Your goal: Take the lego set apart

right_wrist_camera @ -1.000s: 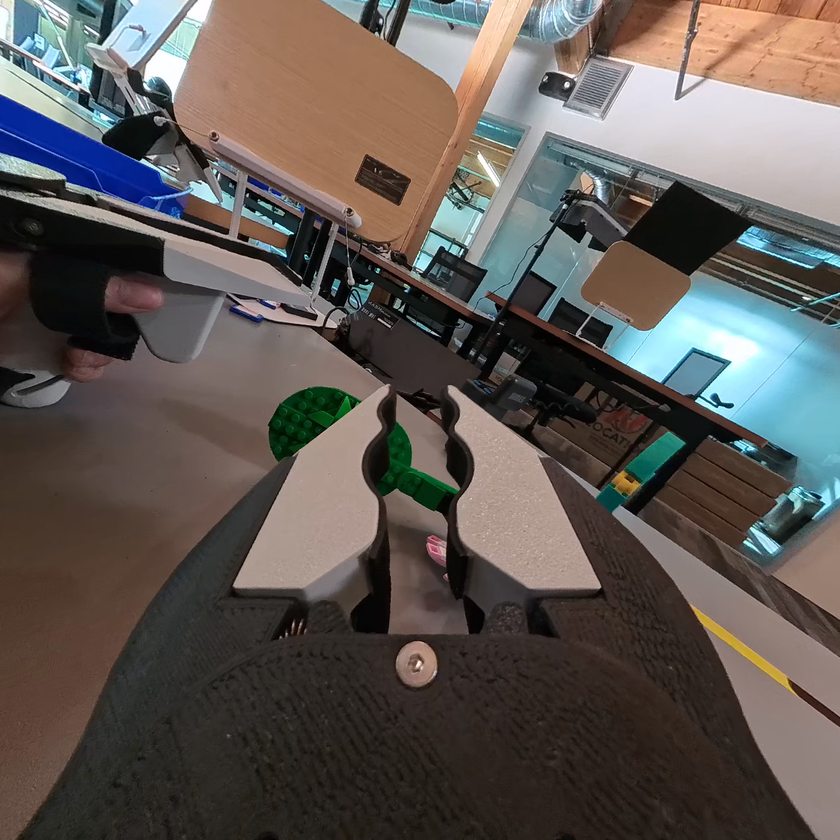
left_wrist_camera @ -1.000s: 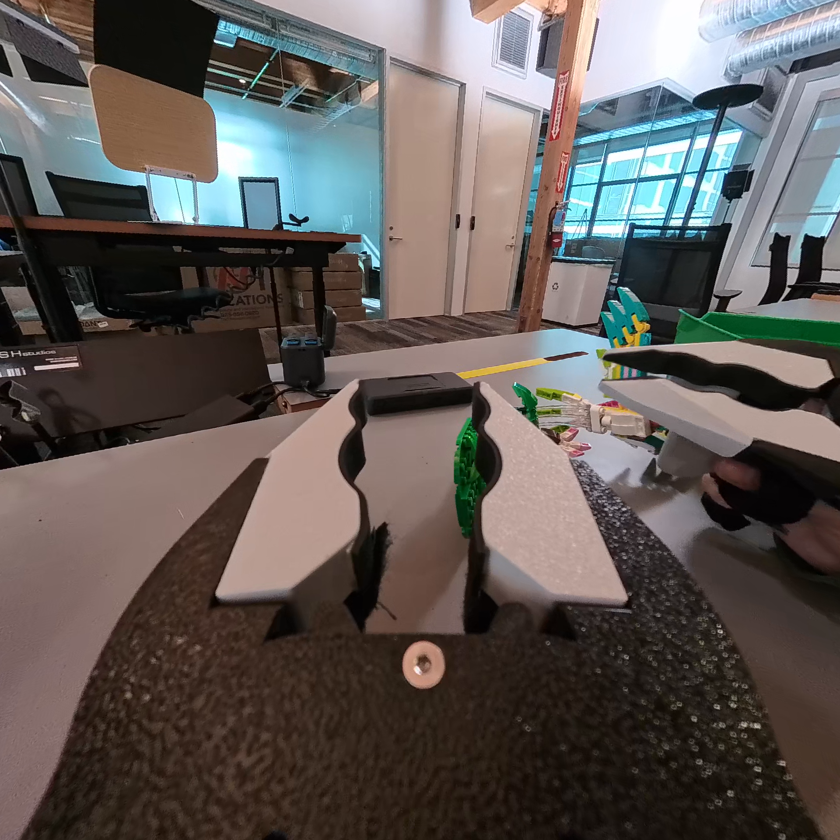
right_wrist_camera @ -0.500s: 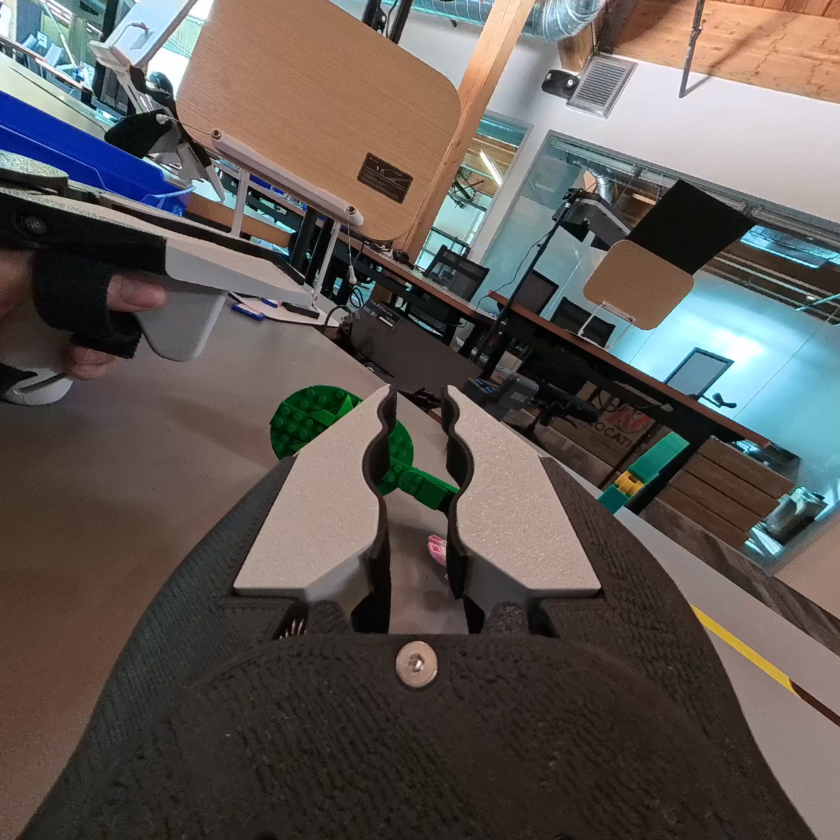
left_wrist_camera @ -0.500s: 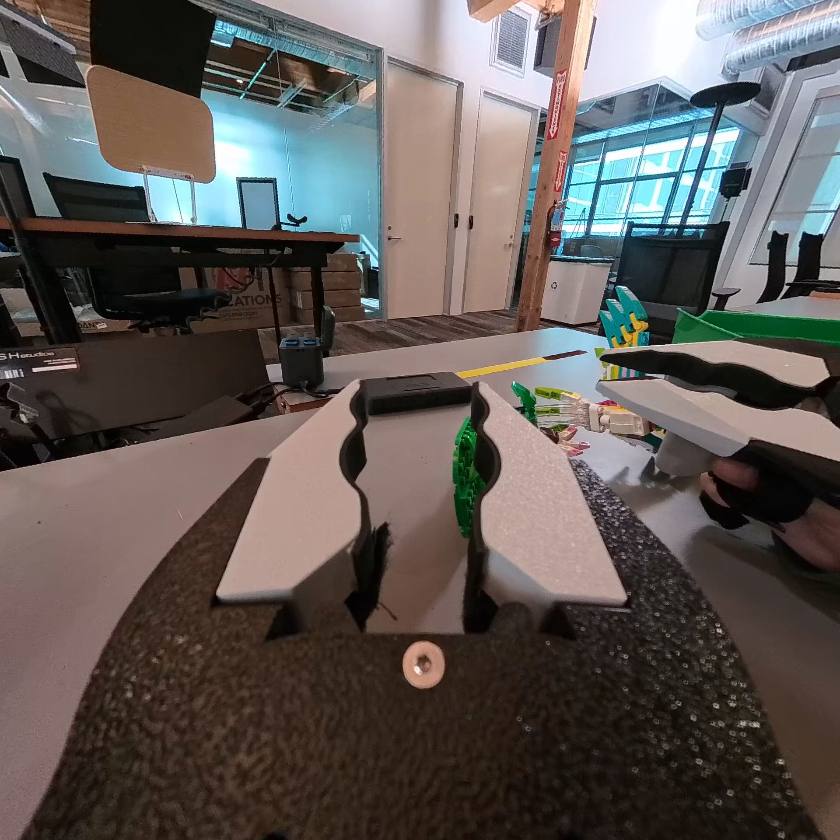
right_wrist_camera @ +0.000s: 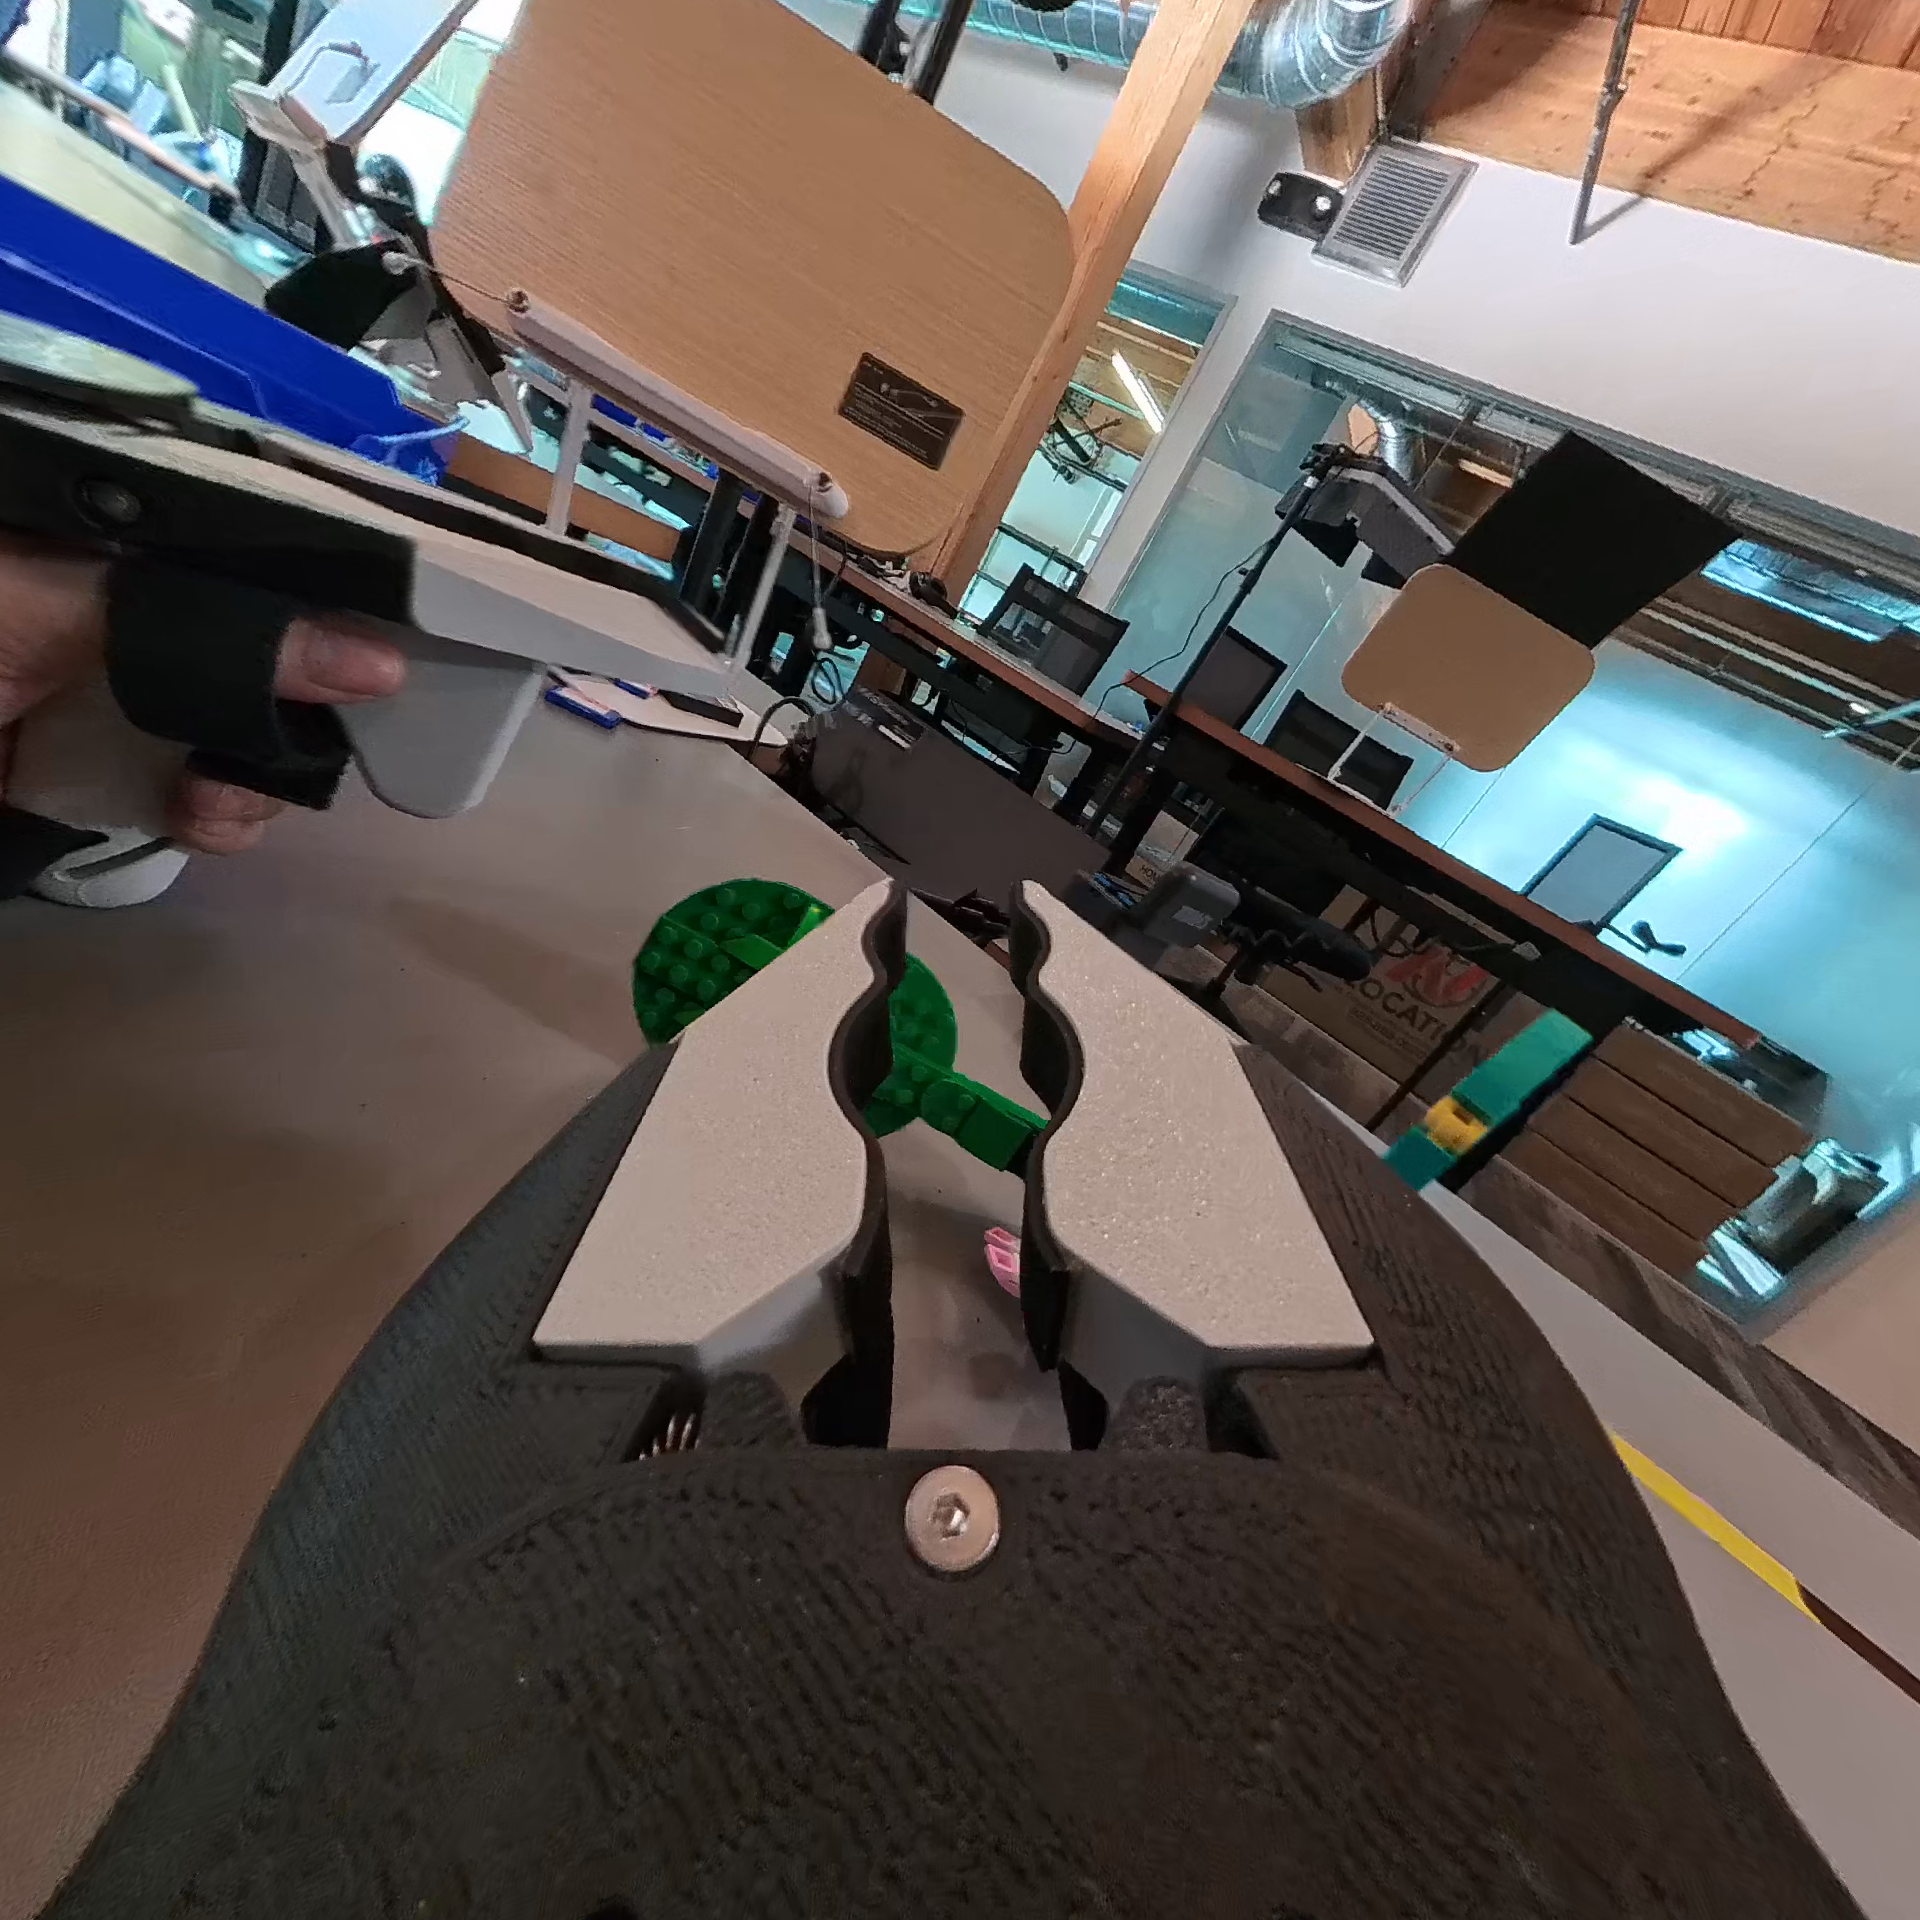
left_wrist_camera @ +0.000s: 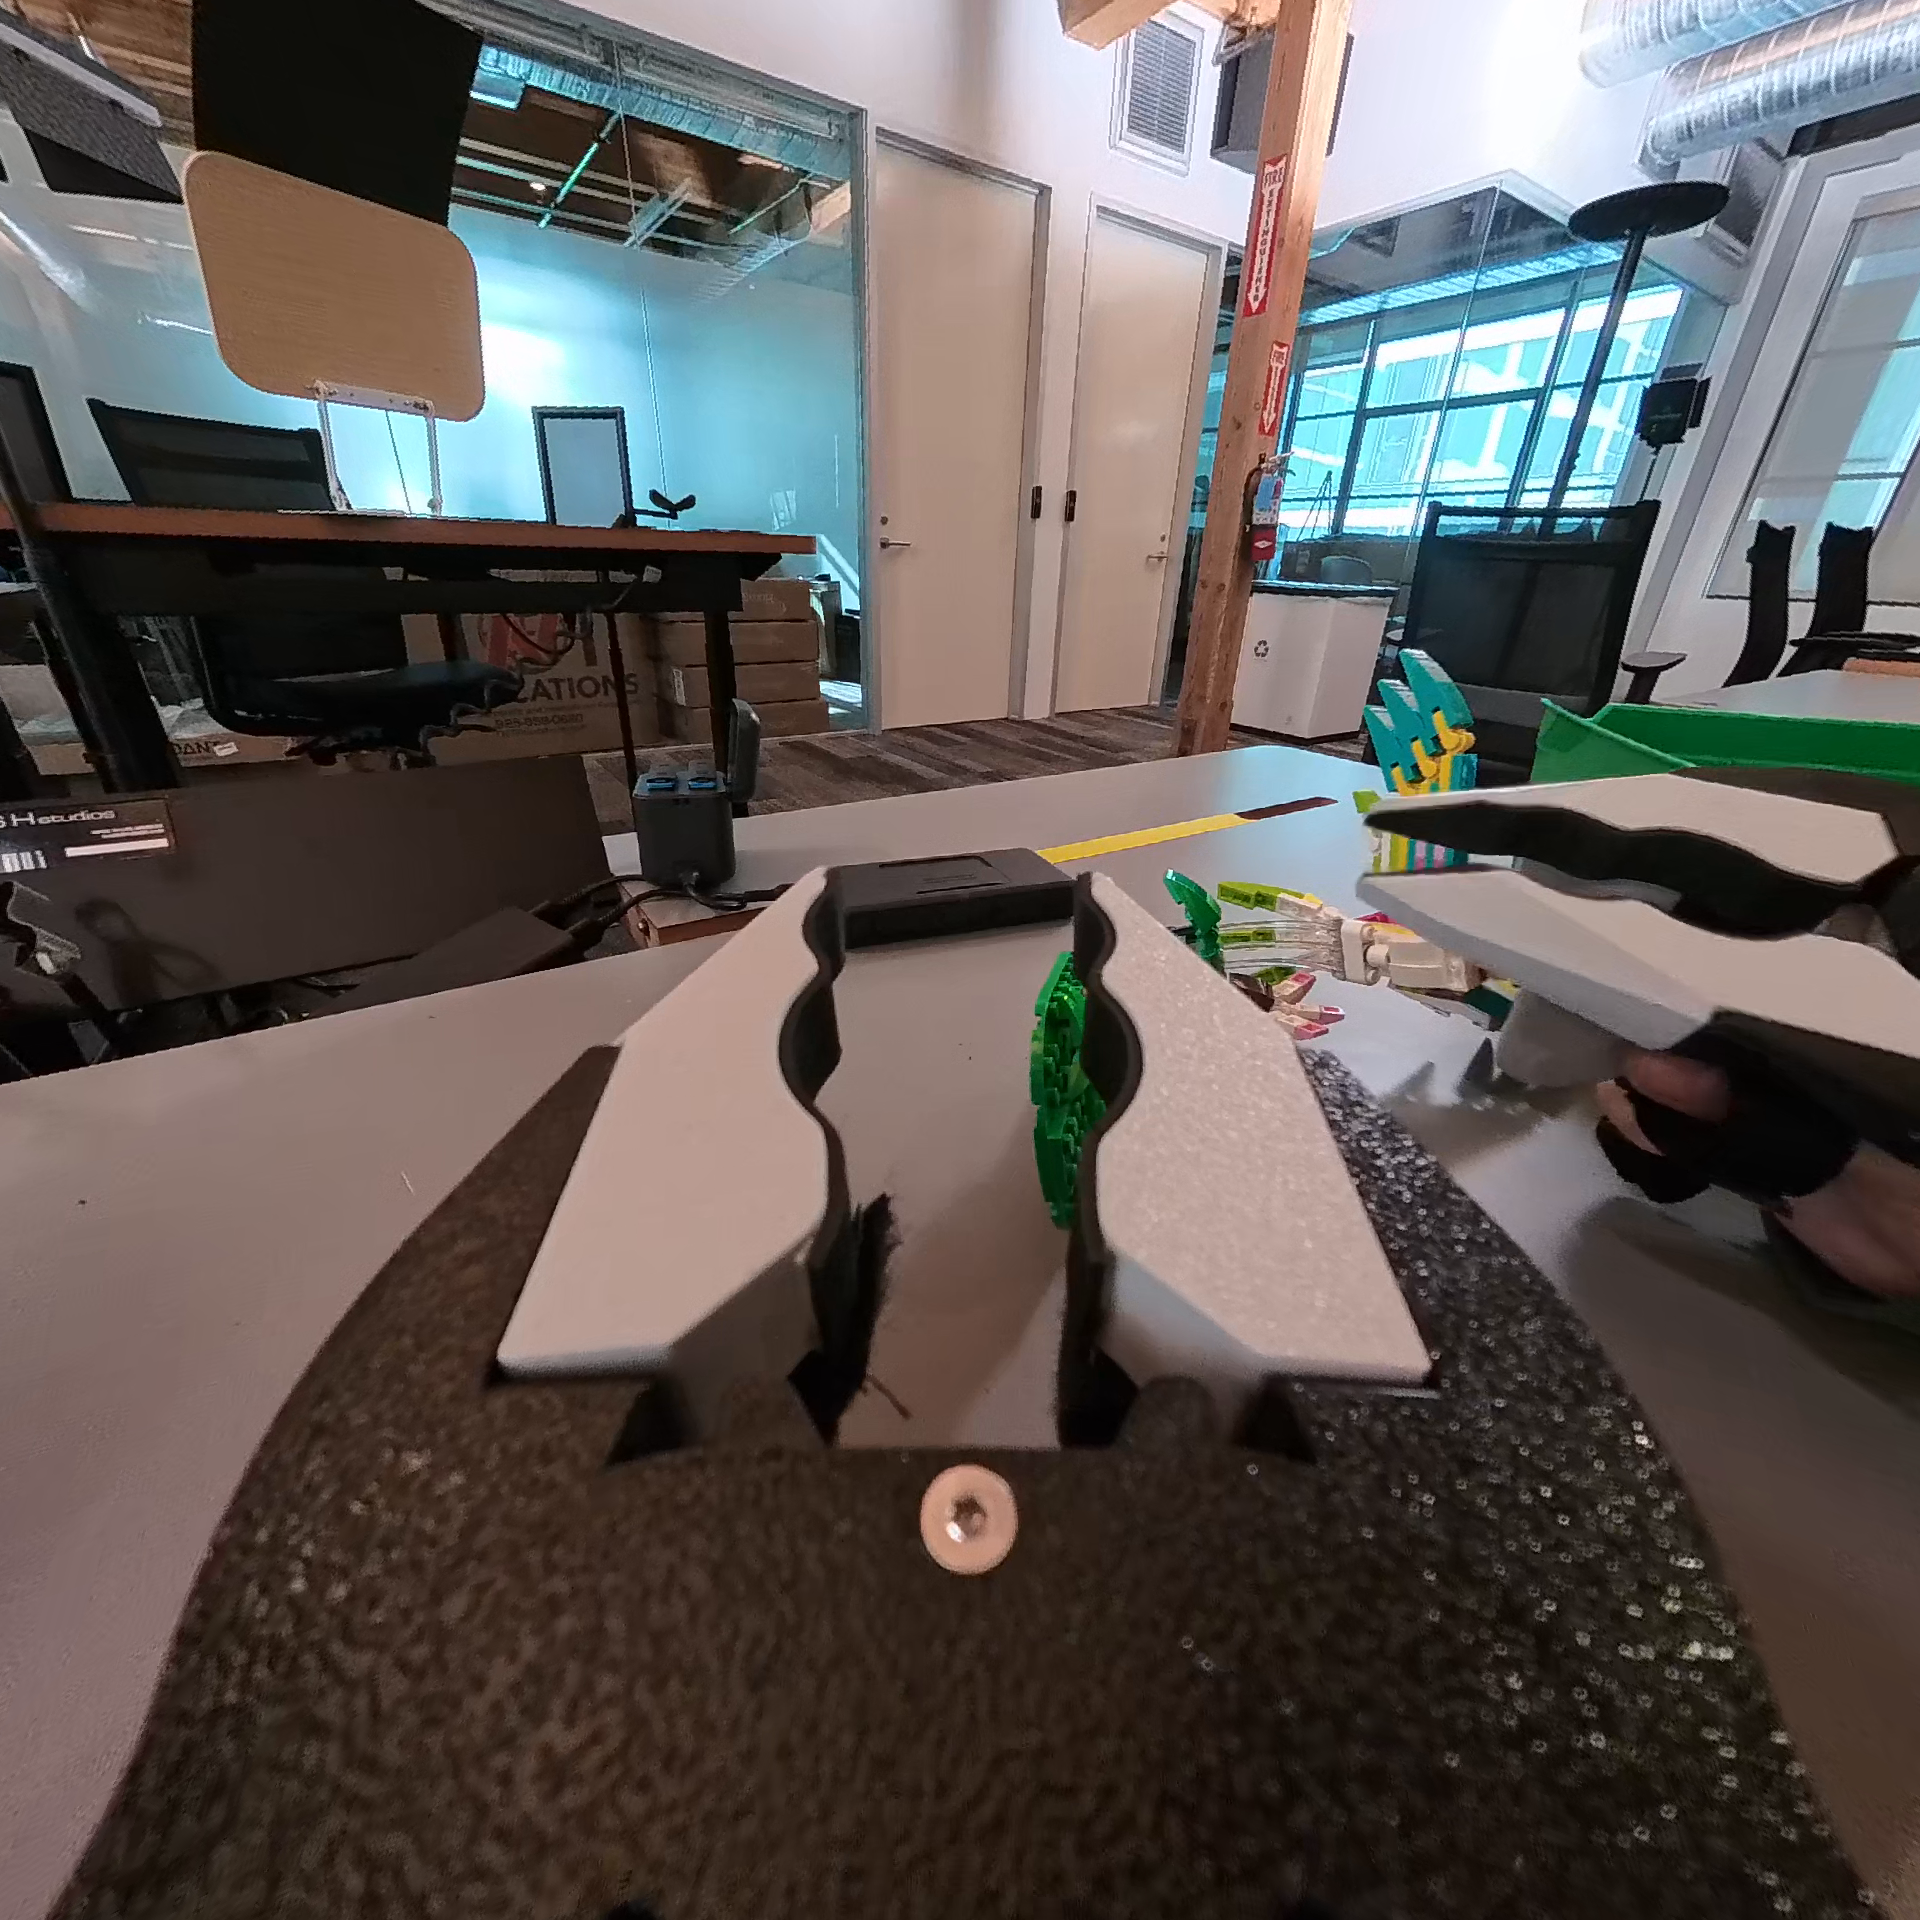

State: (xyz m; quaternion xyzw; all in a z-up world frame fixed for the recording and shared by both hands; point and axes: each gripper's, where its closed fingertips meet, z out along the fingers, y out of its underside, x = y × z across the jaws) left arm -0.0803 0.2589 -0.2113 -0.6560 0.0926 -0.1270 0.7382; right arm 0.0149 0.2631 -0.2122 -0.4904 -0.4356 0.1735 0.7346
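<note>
While you've got both tools parked low over the grey counter [left_wrist_camera: 260,1122], neither has bitten yet. Your left hand-held gripper [left_wrist_camera: 951,914] is spread wide w/ nothing in it; the round green lego plate [left_wrist_camera: 1060,1091] sits just beside its right finger, so I'd guess you're lining up to pin the base. Your right hand-held gripper [right_wrist_camera: 956,914] is only part open, also empty, pointed at the green stem [right_wrist_camera: 966,1117] coming off that plate, prob to pull it off while the left braces. The pink bits [right_wrist_camera: 1000,1252] lie on the counter under its fingers, and a multicolour lego piece [left_wrist_camera: 1340,940] rests farther back by its tip (can't tell if they touch). Vs a sec ago, basically nothing's moved: same gaps, same aim, tiny drift at most.
</note>
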